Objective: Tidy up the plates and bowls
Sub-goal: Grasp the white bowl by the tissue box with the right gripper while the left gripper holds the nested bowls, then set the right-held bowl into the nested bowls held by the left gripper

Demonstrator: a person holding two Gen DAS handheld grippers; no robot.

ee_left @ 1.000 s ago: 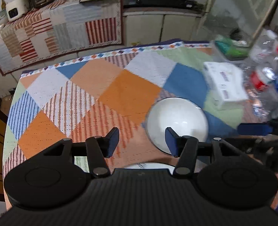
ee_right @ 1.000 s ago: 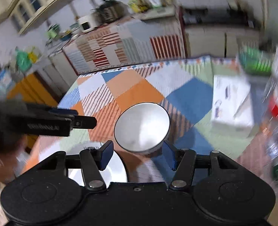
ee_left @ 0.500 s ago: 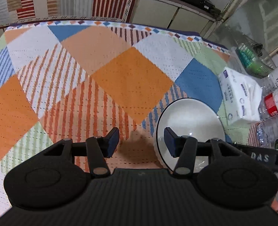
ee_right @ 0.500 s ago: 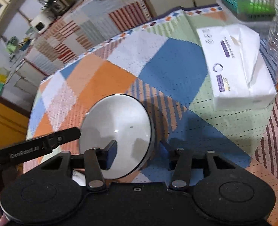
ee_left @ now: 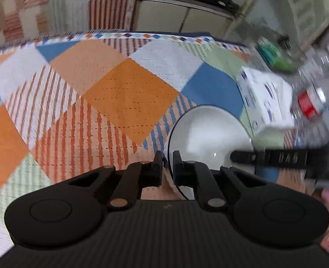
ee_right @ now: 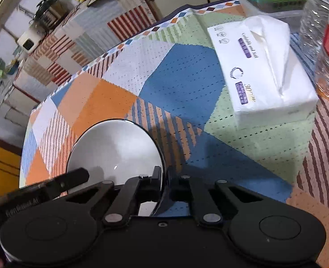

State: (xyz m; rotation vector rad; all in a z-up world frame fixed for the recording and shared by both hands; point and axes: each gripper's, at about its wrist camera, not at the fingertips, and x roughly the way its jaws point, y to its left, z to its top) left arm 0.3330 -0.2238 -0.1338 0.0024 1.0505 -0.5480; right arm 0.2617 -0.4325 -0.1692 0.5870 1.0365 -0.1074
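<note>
On the quilt-covered surface [ee_right: 186,84], a white bowl [ee_left: 209,131] is pinched at opposite rims by the closed left tongs [ee_left: 165,156] and right tongs [ee_right: 164,172]; a tissue pack [ee_right: 264,67] lies nearby.

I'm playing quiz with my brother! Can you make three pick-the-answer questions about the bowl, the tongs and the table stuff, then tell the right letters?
1. Where is the tissue pack?
A. inside the bowl
B. on the patchwork cloth, off to the bowl's right
C. on the floor

2. What colour is the bowl?
A. white with a dark rim
B. red
C. yellow

3. What are the left tongs and right tongs doing?
A. both wide open
B. only one grips
C. both pinch the bowl's rim

Answers: 1 B, it lies on the cloth apart from the bowl; 2 A, pale inside, dark edge; 3 C, each wrist view shows the rim between closed fingers.
</note>
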